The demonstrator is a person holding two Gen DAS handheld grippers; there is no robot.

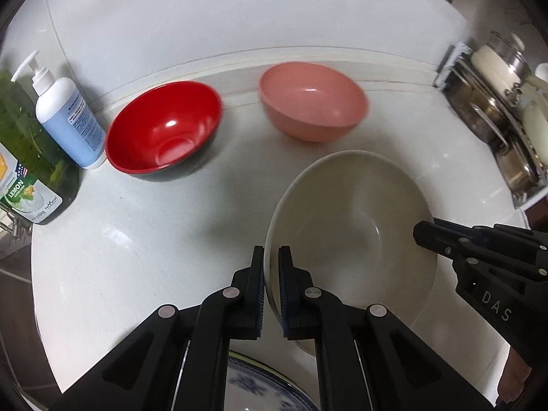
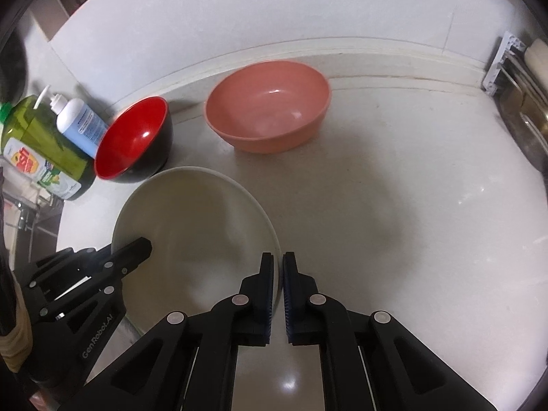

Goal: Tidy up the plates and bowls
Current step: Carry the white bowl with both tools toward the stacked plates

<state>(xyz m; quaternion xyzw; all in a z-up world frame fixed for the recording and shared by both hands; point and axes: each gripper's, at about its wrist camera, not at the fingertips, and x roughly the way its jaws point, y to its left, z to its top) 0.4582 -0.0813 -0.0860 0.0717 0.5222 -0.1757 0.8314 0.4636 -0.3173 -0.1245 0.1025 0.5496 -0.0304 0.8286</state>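
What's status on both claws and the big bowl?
Left claw and right claw each shut on opposite rims of the white bowl. Red bowl, pink bowl sit behind, apart. Nothing blocking.

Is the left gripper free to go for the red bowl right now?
Probably not: the left gripper is shut on the white bowl rim. The path to the red bowl looks clear otherwise.

Left tool (image 1: 271, 257) and right tool (image 2: 278, 262) clamped, angled steeply downward.
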